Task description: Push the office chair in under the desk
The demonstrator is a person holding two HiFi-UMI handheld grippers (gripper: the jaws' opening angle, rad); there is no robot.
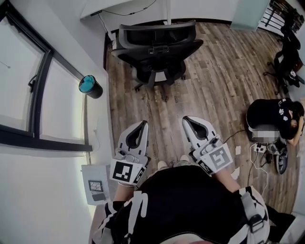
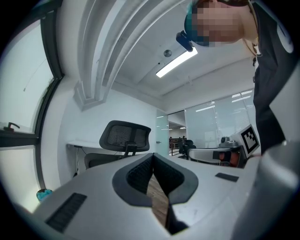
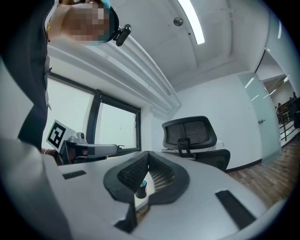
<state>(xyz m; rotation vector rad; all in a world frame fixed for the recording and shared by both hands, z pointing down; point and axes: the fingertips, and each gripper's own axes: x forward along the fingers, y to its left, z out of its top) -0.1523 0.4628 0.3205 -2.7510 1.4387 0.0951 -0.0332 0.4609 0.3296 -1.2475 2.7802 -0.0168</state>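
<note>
So, desk: white, along the far wall; cut off by the top frame edge, legs not visible.
office chair: black mesh, out on the wood floor just in front of the desk, backrest toward the camera; the seat hides most of its base.
person on floor: far right, partly cropped by the frame edge.
left gripper: points level at the chair, well apart from it; jaws pressed together, nothing between.
right gripper: beside the left one, same heading; jaws together, empty.
bin: black, teal liner, by the window; contents unreadable.
</note>
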